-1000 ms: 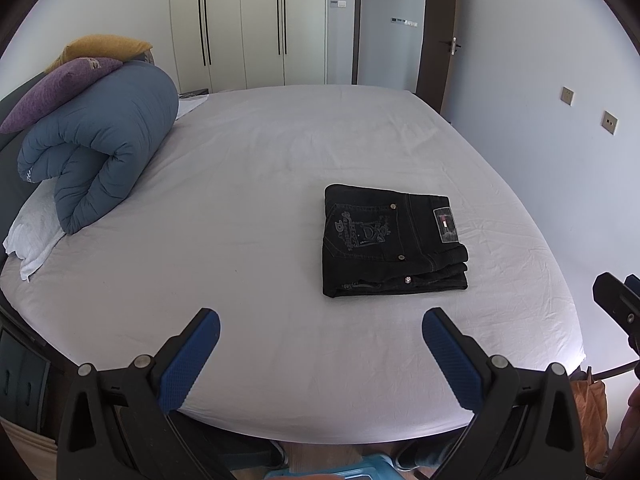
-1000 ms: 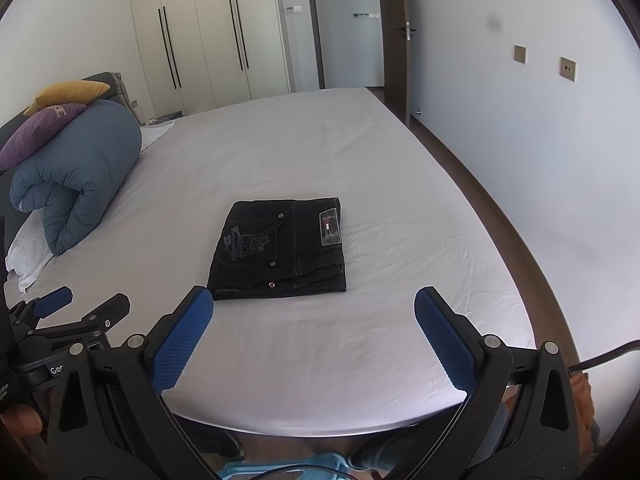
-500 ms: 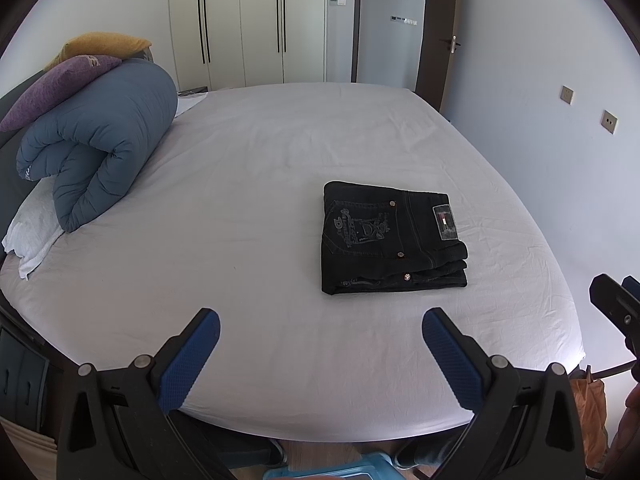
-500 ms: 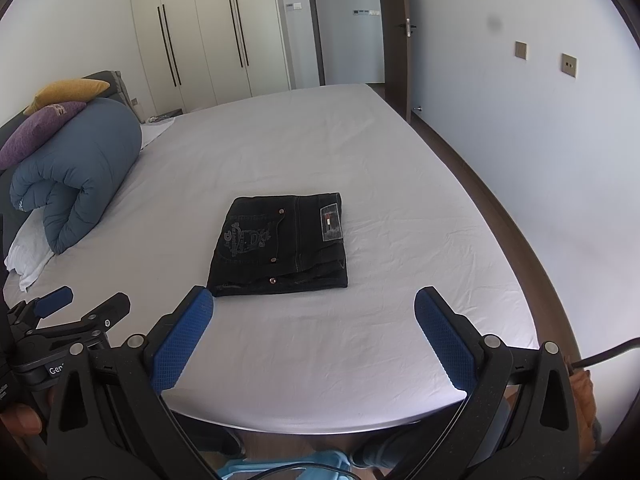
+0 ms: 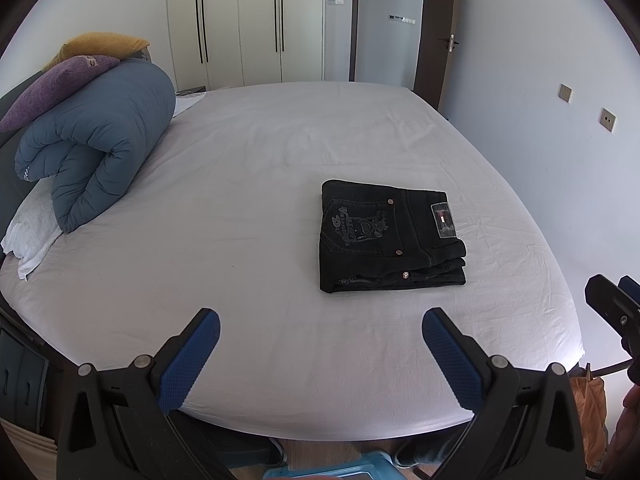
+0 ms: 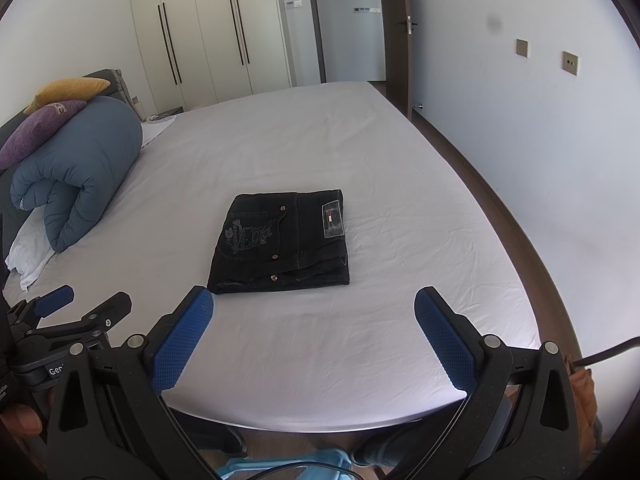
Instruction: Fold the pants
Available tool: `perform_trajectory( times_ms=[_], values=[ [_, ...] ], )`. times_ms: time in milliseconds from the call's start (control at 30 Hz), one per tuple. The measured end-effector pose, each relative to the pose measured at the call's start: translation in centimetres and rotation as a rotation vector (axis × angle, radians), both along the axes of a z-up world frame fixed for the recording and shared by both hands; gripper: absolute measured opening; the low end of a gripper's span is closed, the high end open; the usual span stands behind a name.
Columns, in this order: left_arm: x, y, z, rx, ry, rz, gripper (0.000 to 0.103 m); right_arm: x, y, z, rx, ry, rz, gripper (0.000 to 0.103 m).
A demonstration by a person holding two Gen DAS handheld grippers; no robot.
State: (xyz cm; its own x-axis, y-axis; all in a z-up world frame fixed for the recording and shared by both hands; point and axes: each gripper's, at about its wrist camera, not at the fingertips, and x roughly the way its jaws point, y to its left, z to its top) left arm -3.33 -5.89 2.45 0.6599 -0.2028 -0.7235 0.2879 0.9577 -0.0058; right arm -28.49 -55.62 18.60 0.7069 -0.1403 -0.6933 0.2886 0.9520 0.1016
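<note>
Black jeans (image 5: 390, 238) lie folded into a compact rectangle on the white bed sheet (image 5: 248, 208), back pocket embroidery and waistband label facing up. They also show in the right wrist view (image 6: 282, 242). My left gripper (image 5: 320, 322) is open and empty, held back over the bed's near edge, apart from the jeans. My right gripper (image 6: 314, 298) is open and empty, also near the bed's front edge, just short of the jeans. The left gripper also shows at the left of the right wrist view (image 6: 82, 302).
A rolled blue duvet (image 5: 96, 148) with purple (image 5: 52, 88) and yellow pillows (image 5: 100, 42) sits at the bed's left. Wardrobe doors (image 5: 240, 20) and a doorway (image 5: 388, 24) are behind. A wall (image 5: 560, 100) runs along the right. A blue stool (image 5: 332, 472) is below.
Both grippers have drawn back slightly from the bed; the folded jeans have not moved.
</note>
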Motion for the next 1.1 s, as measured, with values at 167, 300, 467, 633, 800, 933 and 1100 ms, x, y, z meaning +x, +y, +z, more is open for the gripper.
perform_trajectory(
  times_ms=[167,300,467,633,800,933,1100],
  values=[
    [-0.01,-0.02,-0.05,0.001,0.001,-0.001,0.103,0.07,-0.05,0.02,0.0,0.0,0.0,0.103],
    [0.03,0.03,-0.03,0.001,0.001,-0.002,0.103,0.13,-0.11,0.05,0.0,0.0,0.001,0.103],
    [-0.18,0.03,-0.11,0.001,0.004,-0.003,0.103,-0.11,0.16,-0.24,0.001,0.003,0.002,0.103],
    [-0.43,0.01,-0.29,0.002,0.008,-0.007,0.103,-0.41,0.53,-0.55,0.002,0.005,0.005,0.103],
    [-0.46,0.08,-0.35,0.003,0.011,-0.011,0.103,-0.54,0.62,-0.65,0.005,0.008,0.006,0.103],
    [-0.41,0.24,-0.32,-0.003,0.022,-0.013,0.103,-0.7,0.7,-0.65,0.01,0.01,0.01,0.103],
    [-0.33,0.35,-0.46,0.004,0.03,-0.006,0.103,-0.74,0.61,-0.7,0.016,0.015,0.01,0.103]
  ],
)
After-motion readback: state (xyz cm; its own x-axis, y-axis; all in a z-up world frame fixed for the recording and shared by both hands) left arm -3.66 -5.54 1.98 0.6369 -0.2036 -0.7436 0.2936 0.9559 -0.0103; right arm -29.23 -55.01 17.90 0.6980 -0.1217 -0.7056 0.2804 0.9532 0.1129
